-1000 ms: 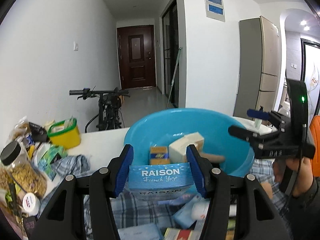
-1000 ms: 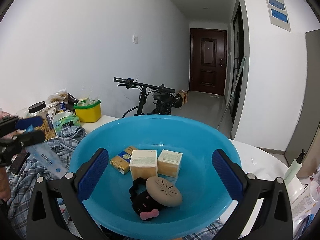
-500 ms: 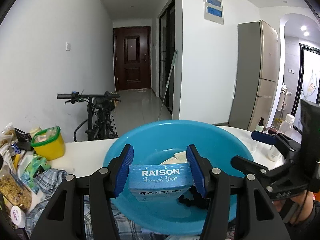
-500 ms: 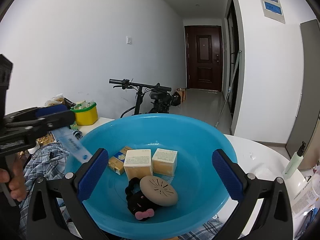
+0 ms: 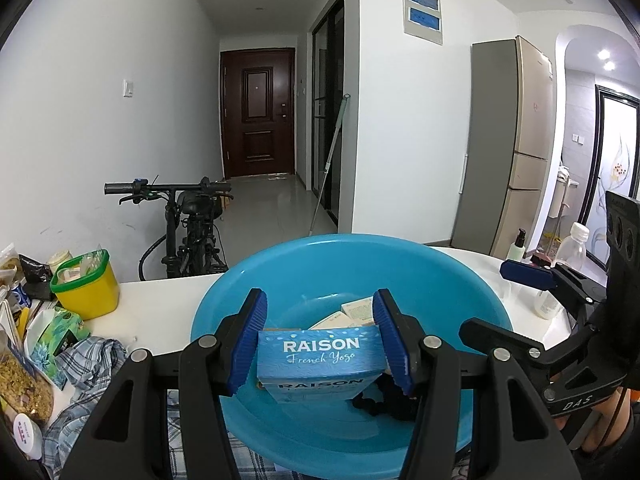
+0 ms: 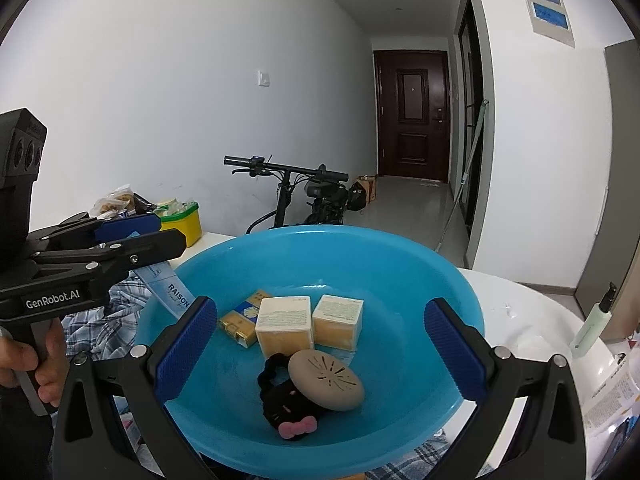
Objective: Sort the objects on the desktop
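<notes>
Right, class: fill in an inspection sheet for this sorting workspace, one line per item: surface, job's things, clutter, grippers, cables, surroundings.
Surface: white table, partly under a plaid cloth.
Job's things: blue basin holds two pale boxes, a gold packet, a tan disc and a black scrunchie.
Clutter: yellow tub, snack bags, bottles.
Grippers: left hand-held gripper clamps the RAISON box over the basin; right hand-held gripper open, empty.
Cables: nothing seen.
Surroundings: bicycle, door, fridge.
</notes>
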